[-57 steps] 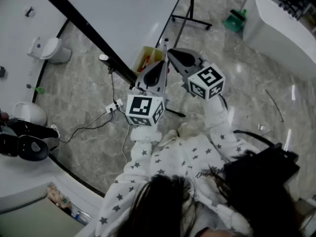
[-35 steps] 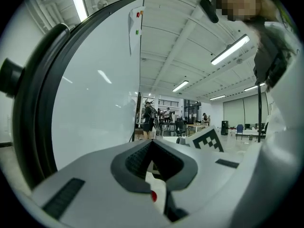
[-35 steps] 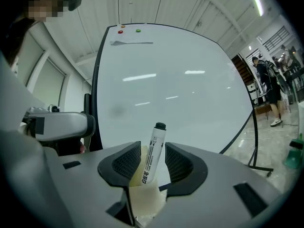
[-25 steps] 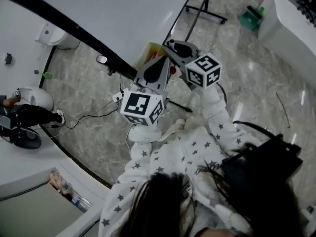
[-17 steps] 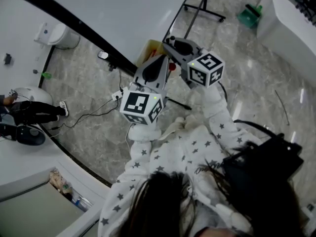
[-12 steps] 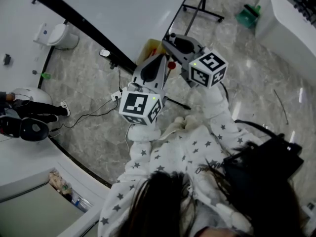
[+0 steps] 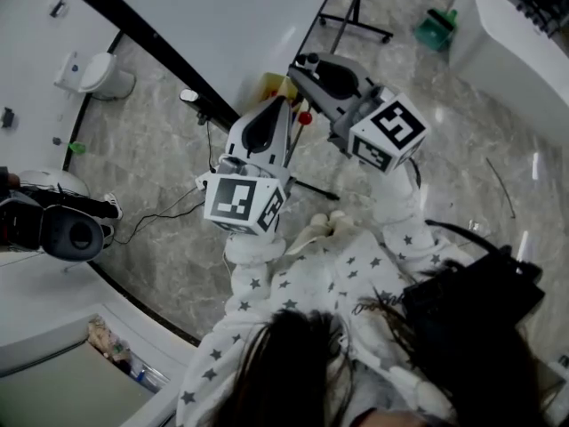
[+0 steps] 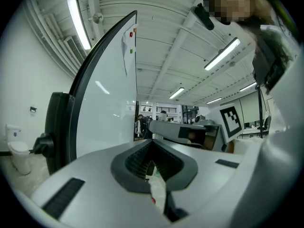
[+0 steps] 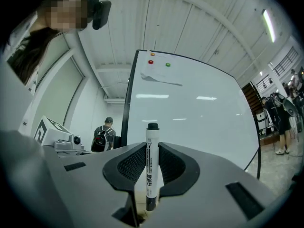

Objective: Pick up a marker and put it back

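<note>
- The marker (image 9: 152, 170), upright in the right tool (image 9: 152, 147), could slide out or tip if the squeeze slackens on that smooth barrel.
- That tool's jaws stand narrow, clamped on the barrel; the left tool (image 8: 151, 149) looks closed, empty.
- The whiteboard (image 9: 199, 108) stands beyond, well apart.

The marker (image 9: 151, 163) is seen to be smooth white plastic, and the pads (image 9: 133, 166) ribbed, matt and dark. A glossy whiteboard (image 9: 190, 118) and a polished, veined stone floor (image 7: 151, 172) are shown.
</note>
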Available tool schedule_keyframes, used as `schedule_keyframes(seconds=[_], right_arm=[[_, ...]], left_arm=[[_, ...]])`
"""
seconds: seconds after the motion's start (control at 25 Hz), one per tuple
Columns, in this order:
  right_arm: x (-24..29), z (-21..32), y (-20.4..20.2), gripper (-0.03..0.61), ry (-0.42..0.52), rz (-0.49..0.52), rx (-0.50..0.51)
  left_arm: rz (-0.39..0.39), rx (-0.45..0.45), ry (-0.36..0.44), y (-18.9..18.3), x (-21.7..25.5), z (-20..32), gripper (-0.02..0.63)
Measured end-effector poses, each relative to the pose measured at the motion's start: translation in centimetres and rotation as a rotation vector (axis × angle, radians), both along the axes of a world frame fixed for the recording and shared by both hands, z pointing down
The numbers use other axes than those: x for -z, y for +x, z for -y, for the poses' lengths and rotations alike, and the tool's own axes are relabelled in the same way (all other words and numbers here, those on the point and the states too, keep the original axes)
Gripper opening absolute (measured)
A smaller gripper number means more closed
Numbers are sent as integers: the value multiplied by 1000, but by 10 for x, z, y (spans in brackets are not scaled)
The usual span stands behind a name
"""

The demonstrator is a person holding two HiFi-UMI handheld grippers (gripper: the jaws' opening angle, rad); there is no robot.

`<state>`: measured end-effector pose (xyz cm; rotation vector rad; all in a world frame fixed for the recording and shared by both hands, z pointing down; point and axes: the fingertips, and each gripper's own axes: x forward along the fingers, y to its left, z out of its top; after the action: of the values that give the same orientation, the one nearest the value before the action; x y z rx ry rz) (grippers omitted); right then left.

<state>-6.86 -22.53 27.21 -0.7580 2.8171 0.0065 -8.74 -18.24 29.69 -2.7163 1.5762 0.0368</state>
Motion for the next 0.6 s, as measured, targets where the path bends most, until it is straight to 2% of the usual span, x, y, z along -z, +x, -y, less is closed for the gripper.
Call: schedule_keyframes(seconds=[0.32, 0.6], right_arm=[[18, -24, 12, 75, 61, -2, -19], [33, -26, 18, 75, 67, -4, -25]], left_arm=[[-7, -25, 48, 6, 11, -5, 0], [17, -62, 51, 17, 24, -5, 0]])
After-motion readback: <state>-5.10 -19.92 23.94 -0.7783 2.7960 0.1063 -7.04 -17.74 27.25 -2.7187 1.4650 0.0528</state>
